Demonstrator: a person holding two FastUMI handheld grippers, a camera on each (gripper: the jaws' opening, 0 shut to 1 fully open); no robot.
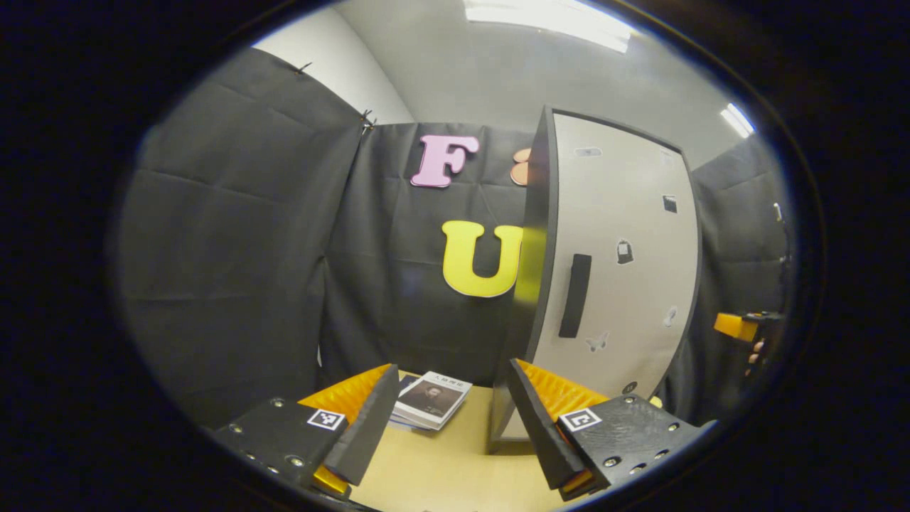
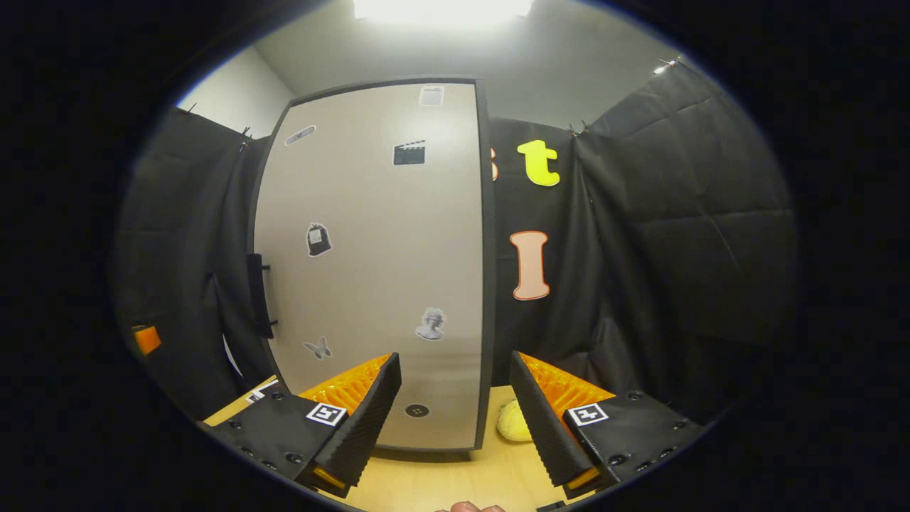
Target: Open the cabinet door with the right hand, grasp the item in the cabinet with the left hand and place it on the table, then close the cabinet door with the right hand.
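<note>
Right gripper view shows the right gripper [image 2: 455,419] spread, facing the closed cabinet door [image 2: 377,263] whose handle [image 2: 257,295] awaits pulling; the left gripper [image 1: 451,427] waits released.

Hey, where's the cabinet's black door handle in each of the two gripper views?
Left gripper view: the door handle stands upright right of centre, on the cabinet door, near the door's left edge.
Right gripper view: the door handle shows edge-on at left, sticking out past the door's left edge.
Shared landmark: the butterfly sticker low on the door, near the handle's lower end.
</note>
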